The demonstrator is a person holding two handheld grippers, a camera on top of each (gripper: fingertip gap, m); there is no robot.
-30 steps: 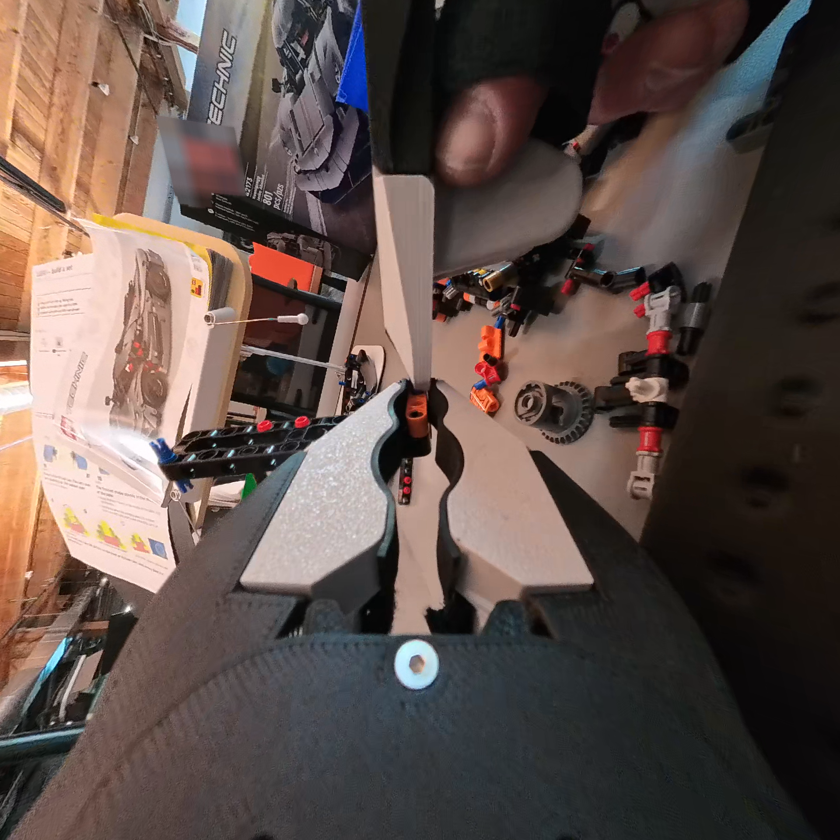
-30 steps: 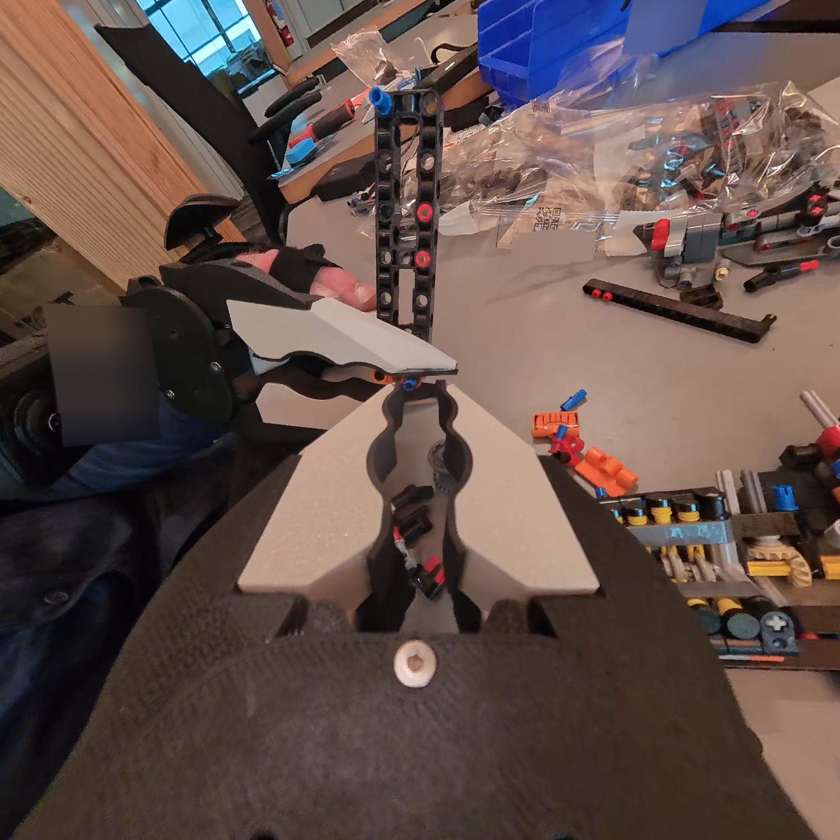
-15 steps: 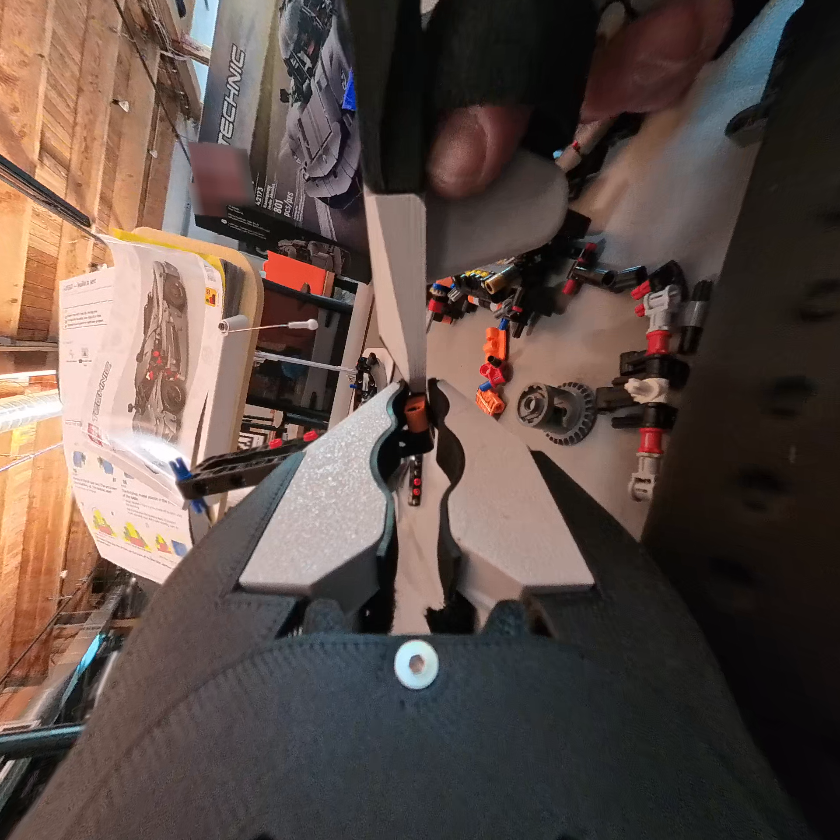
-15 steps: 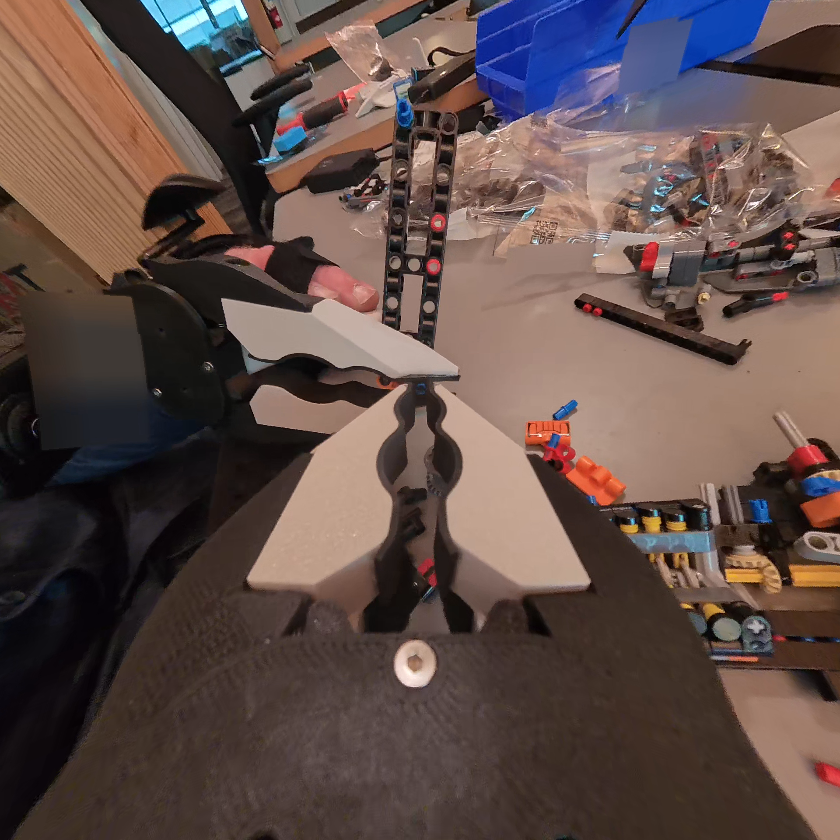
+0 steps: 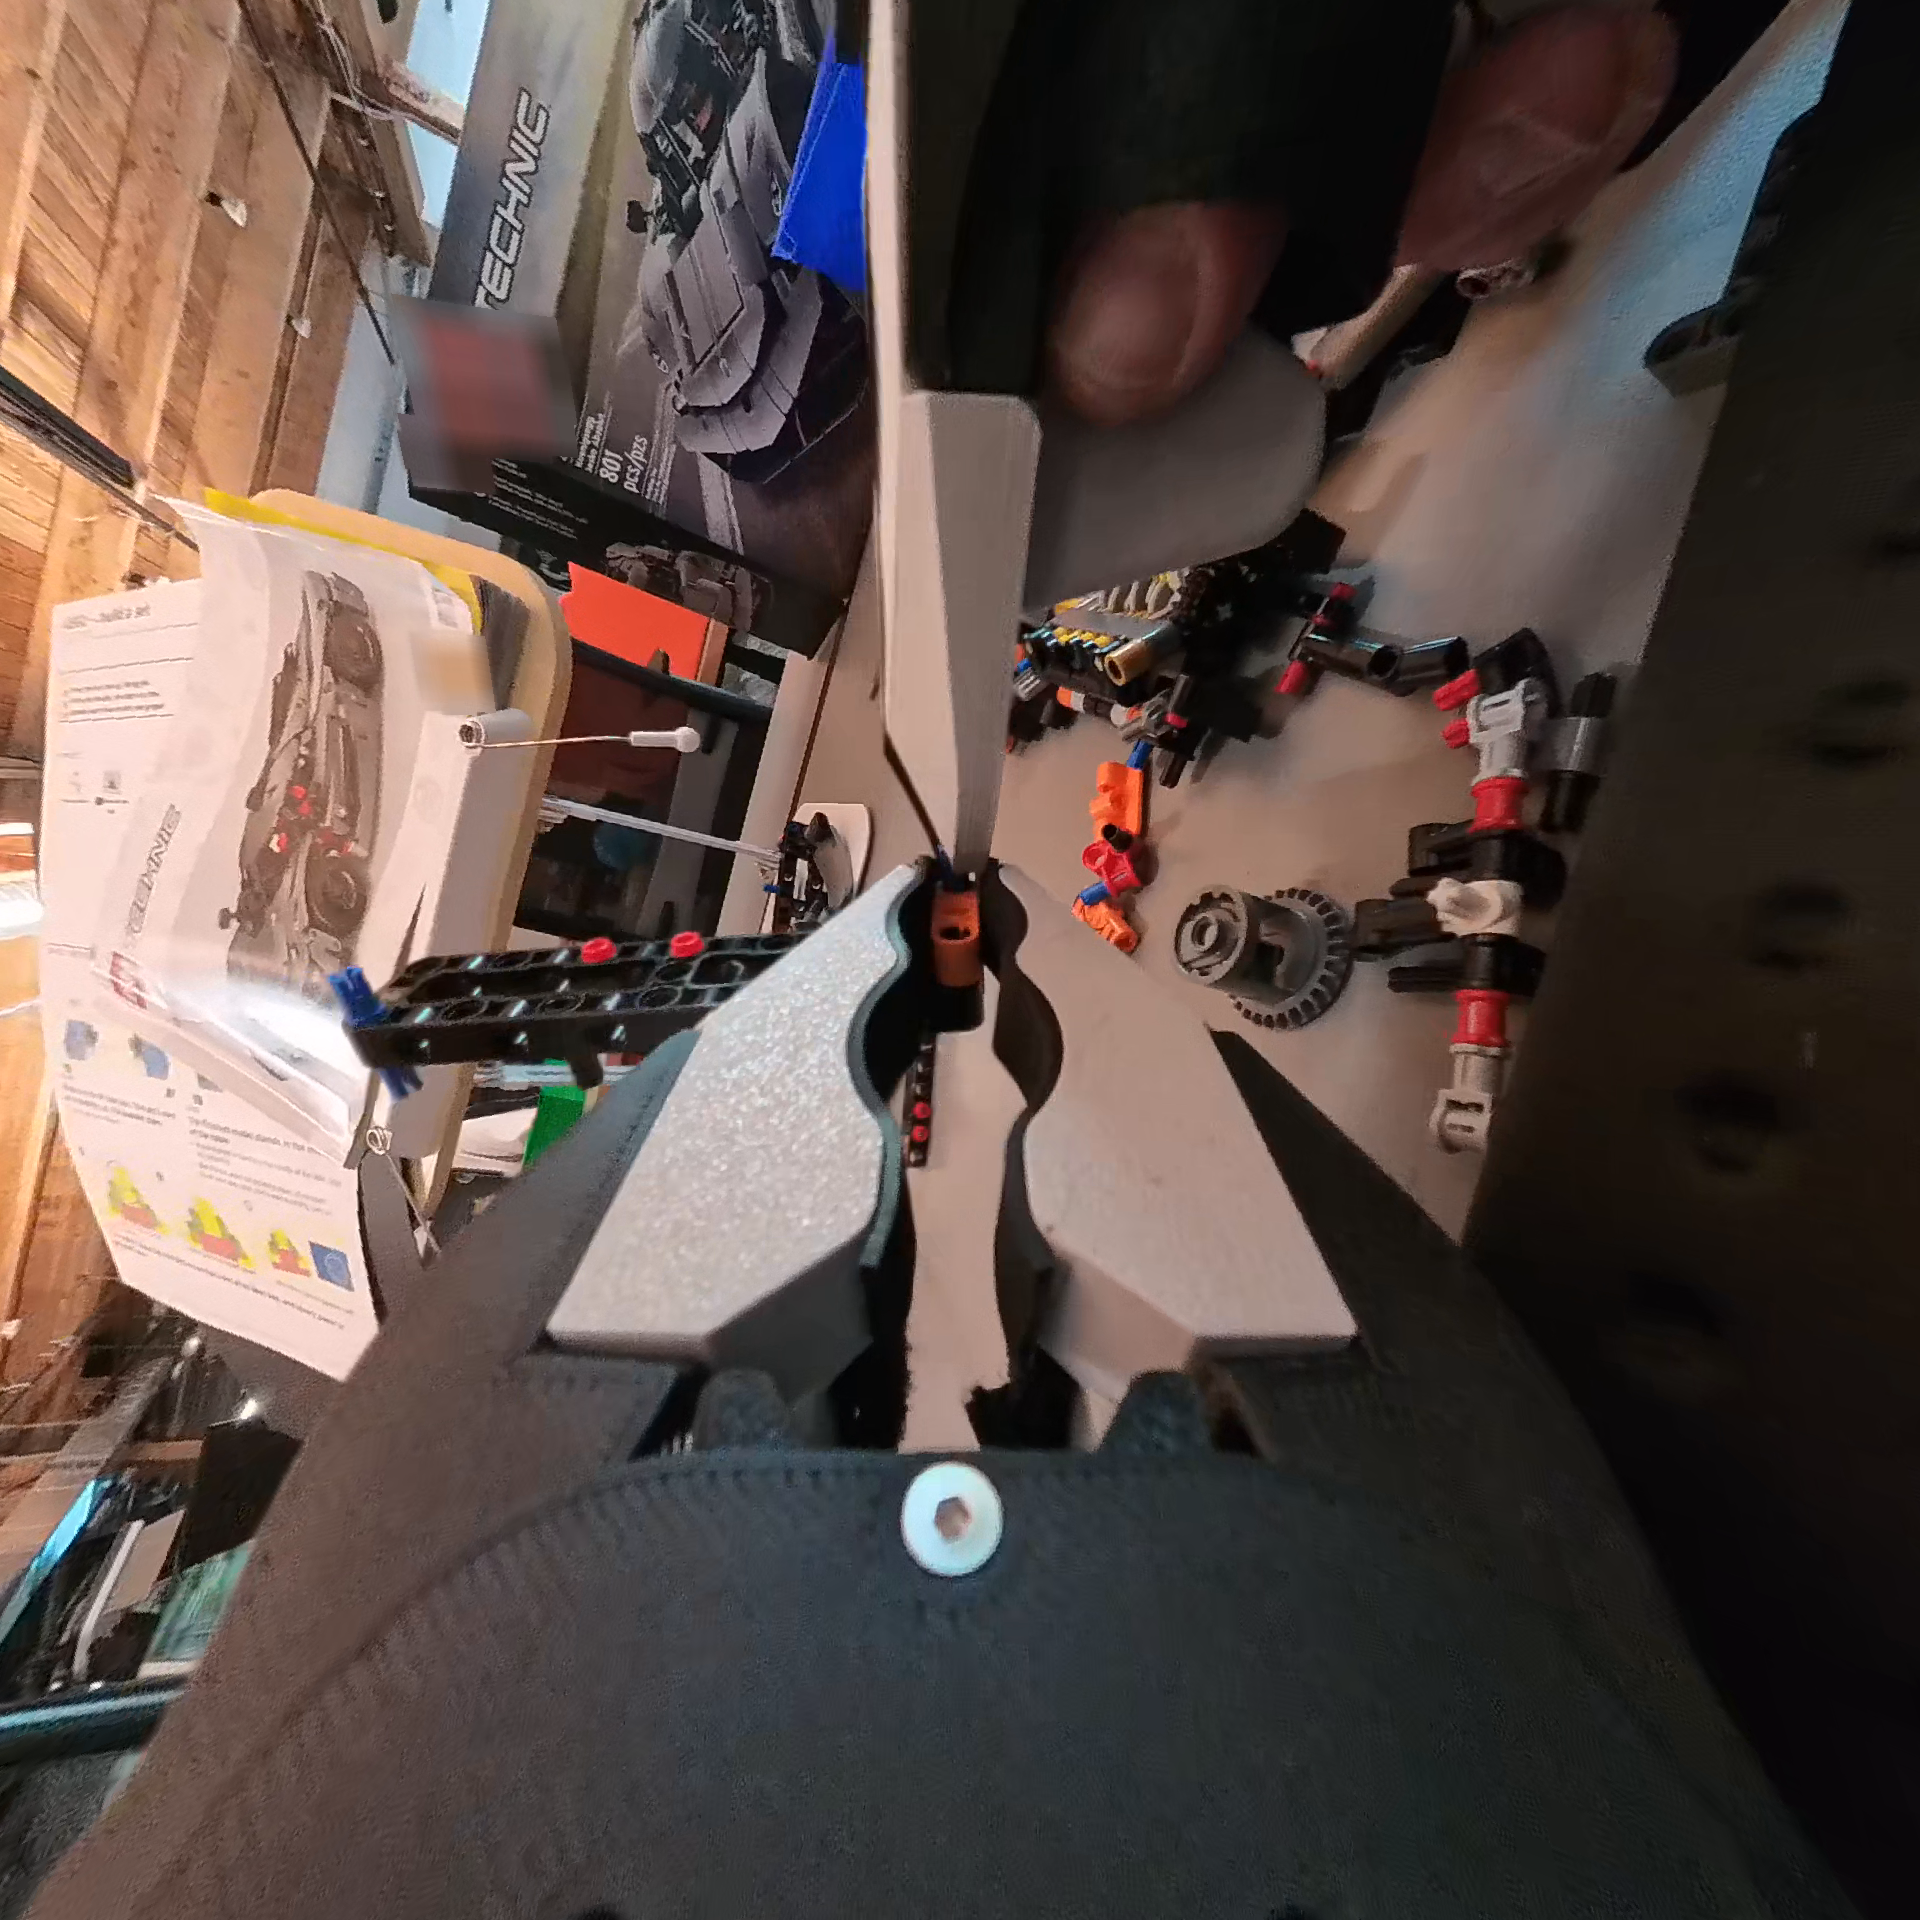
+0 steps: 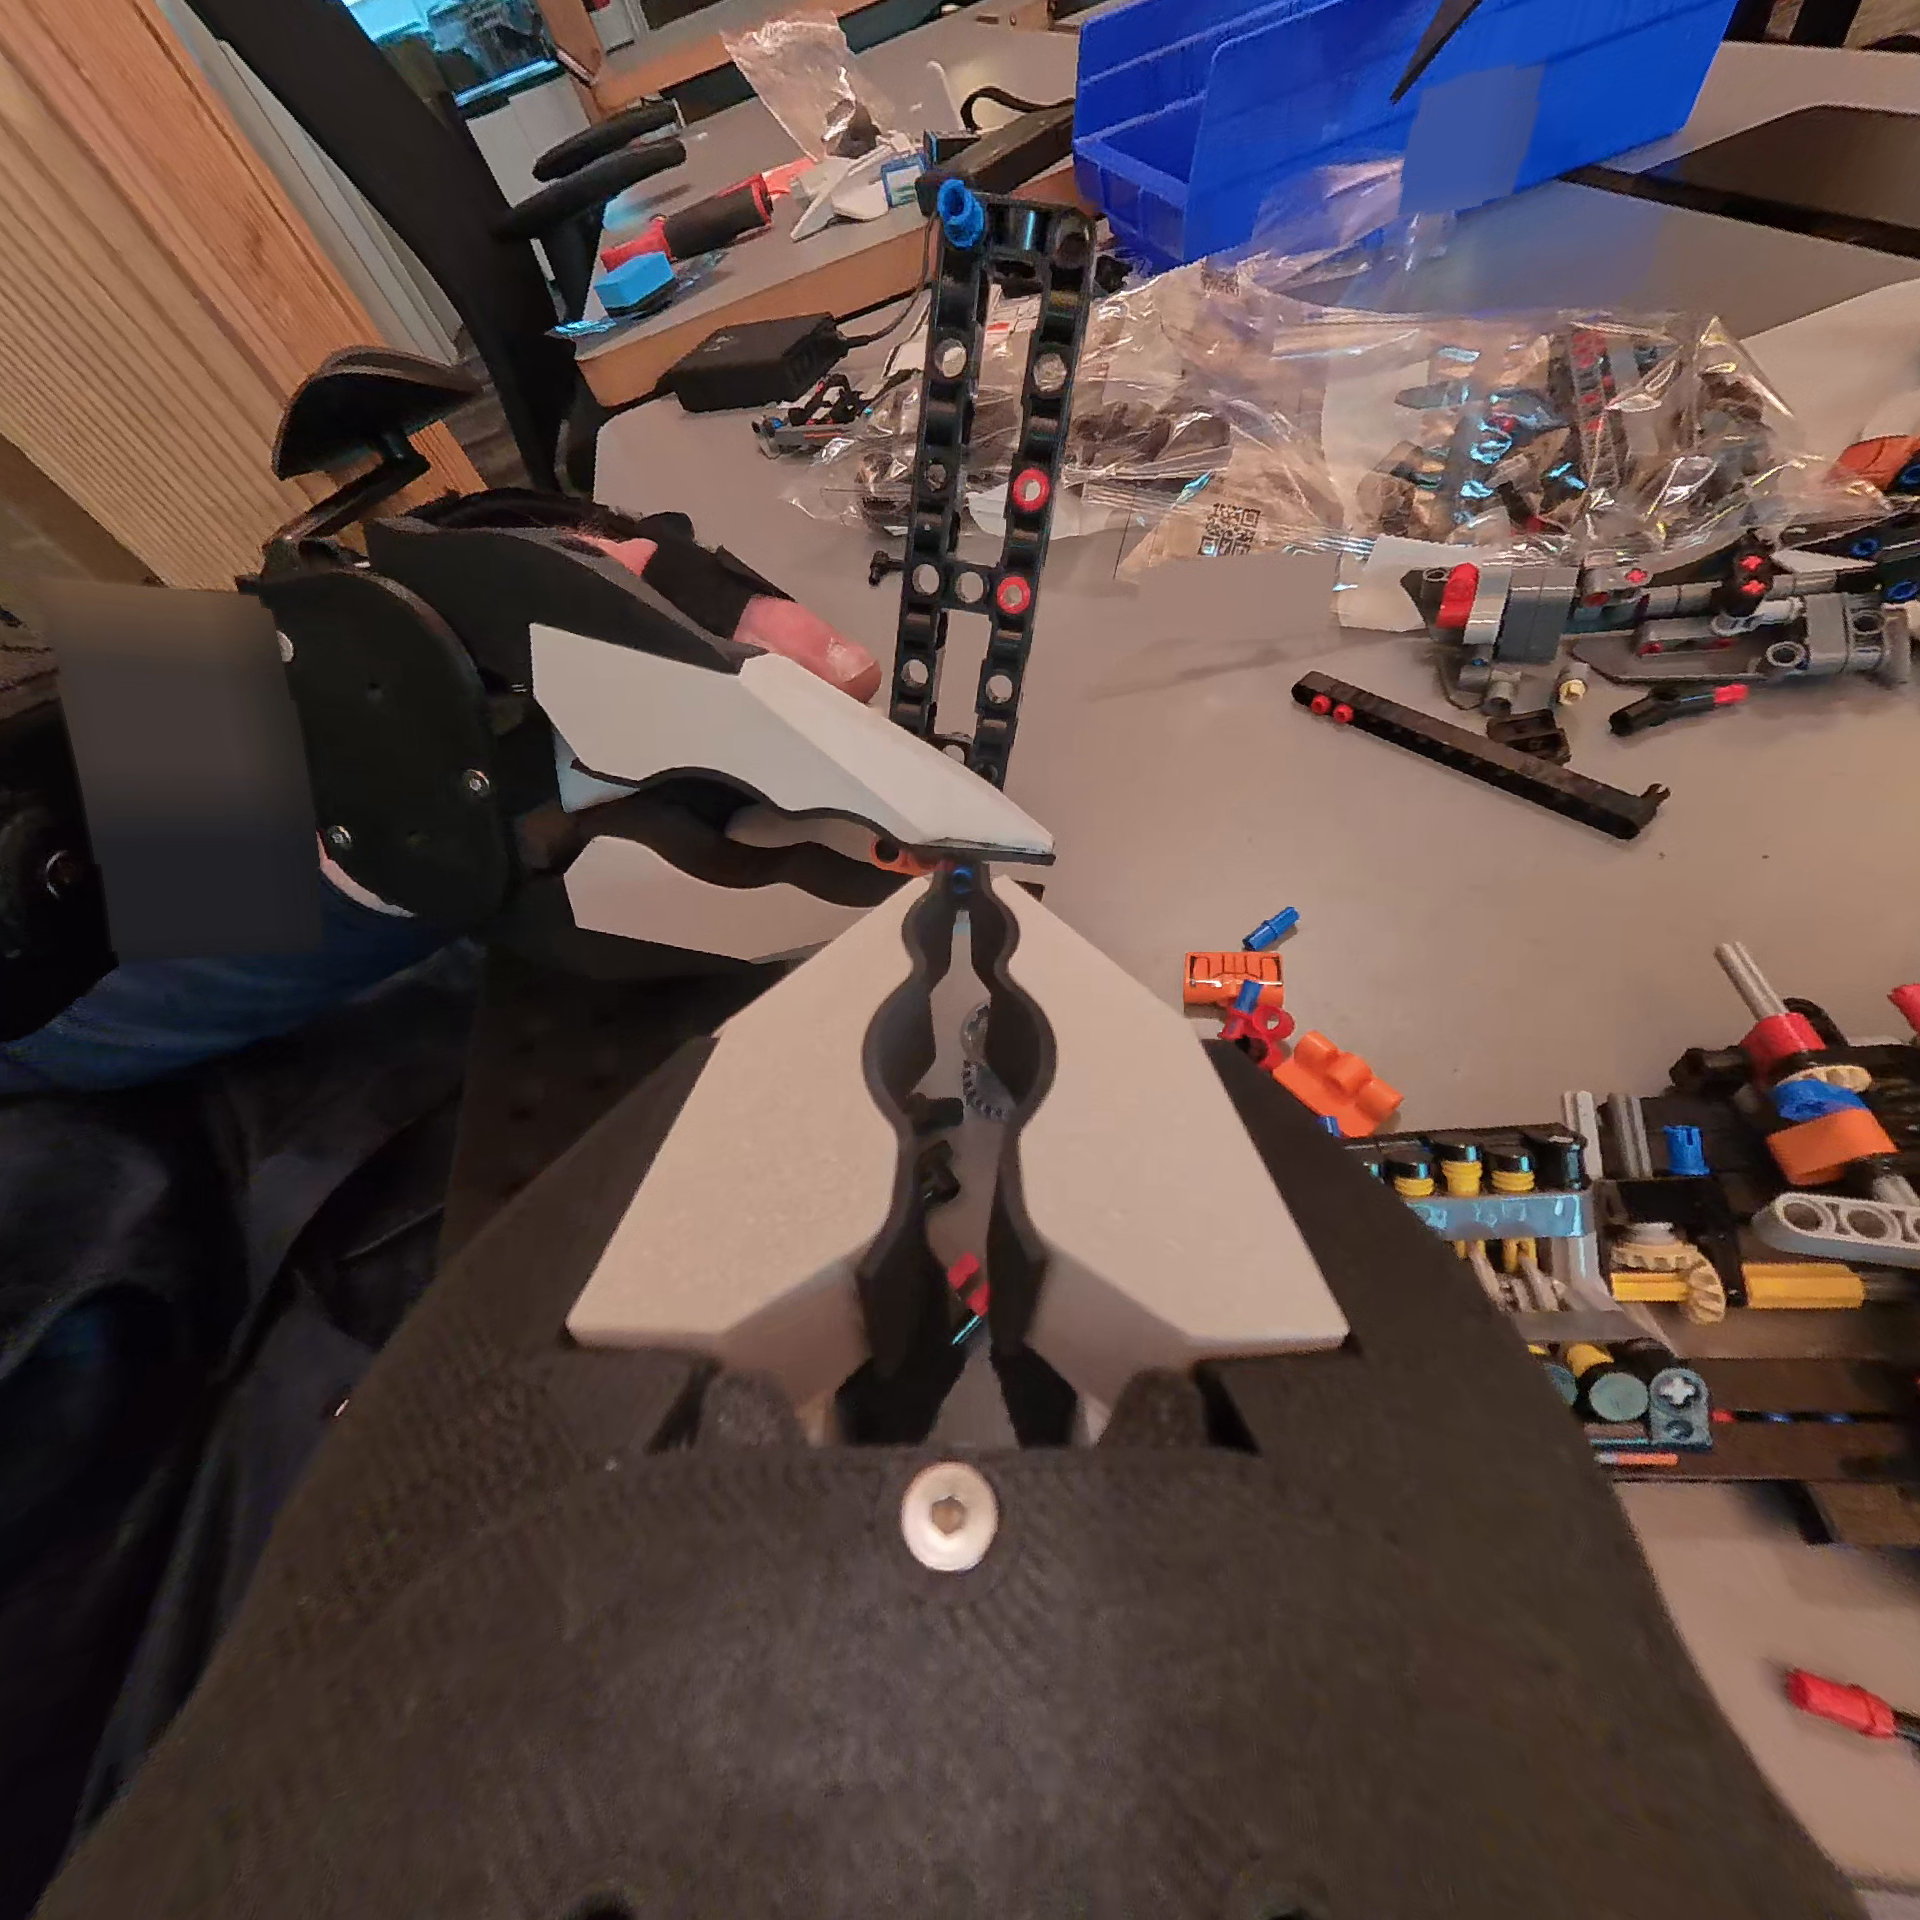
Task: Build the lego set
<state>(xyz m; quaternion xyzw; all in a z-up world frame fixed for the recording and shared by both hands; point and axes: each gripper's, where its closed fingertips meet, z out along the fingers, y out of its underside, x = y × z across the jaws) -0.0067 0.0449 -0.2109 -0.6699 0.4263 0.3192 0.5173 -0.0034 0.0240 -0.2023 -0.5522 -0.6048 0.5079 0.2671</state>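
Observation:
My left gripper (image 5: 956,883) is shut on a small orange connector (image 5: 954,935) joined to a long black frame (image 5: 561,997) with red pins and a blue pin at its far end. In the right wrist view the frame (image 6: 977,520) stands upright behind the left gripper (image 6: 997,842). My right gripper (image 6: 958,883) is shut on a small blue pin (image 6: 958,878), held tip to tip against the orange connector (image 6: 891,856). In the left wrist view the right gripper (image 5: 961,821) comes down from the top.
Loose parts lie on the grey table (image 6: 1195,831): a grey gear (image 5: 1262,940), orange pieces (image 6: 1335,1081), a long black beam (image 6: 1475,753). A part-built chassis (image 6: 1538,1216) sits at right, with plastic bags of parts (image 6: 1403,416) and a blue bin (image 6: 1299,114) behind. The booklet (image 5: 208,935) stands at left. Less than 4 cm separates the two grippers' tips. My left tips are roughly 5 cm from the grey gear (image 5: 1262,940).
Both grippers stay tip to tip. The black frame tilted a little and came back; the right wrist view has shifted slightly to the right across the table.

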